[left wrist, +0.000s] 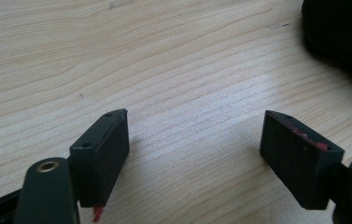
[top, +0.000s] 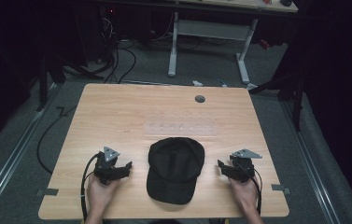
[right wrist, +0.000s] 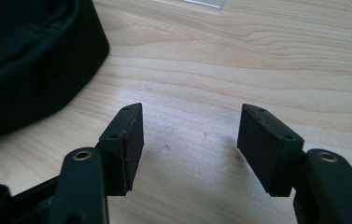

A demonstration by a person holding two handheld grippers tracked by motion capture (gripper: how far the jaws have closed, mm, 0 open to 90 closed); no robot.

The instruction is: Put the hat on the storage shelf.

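A black cap (top: 175, 169) lies flat on the wooden table (top: 117, 112), near the person's edge and about midway between the two grippers, its brim toward the person and its crown toward the far side. Neither gripper touches it.

The left gripper (top: 128, 166) rests on the table just left of the cap, held in the person's left hand (top: 100, 190), jaws pointing toward the cap. In the left gripper view its jaws (left wrist: 194, 147) stand well apart, with bare wood between the pads and nothing held; the cap's dark edge (left wrist: 341, 37) shows at the upper right, clear of the pads (left wrist: 299, 161).

The right gripper (top: 220, 166) rests just right of the cap, held in the right hand (top: 246, 193), jaws pointing toward it. In the right gripper view its jaws (right wrist: 190, 140) are wide open over bare wood, gripping nothing; the cap (right wrist: 29, 65) lies at the upper left, near the left pad (right wrist: 127, 149) but apart from it.

Farther up the table lies a clear strip (top: 180, 128), and beyond it a round grey grommet (top: 200, 99) sits near the far edge.
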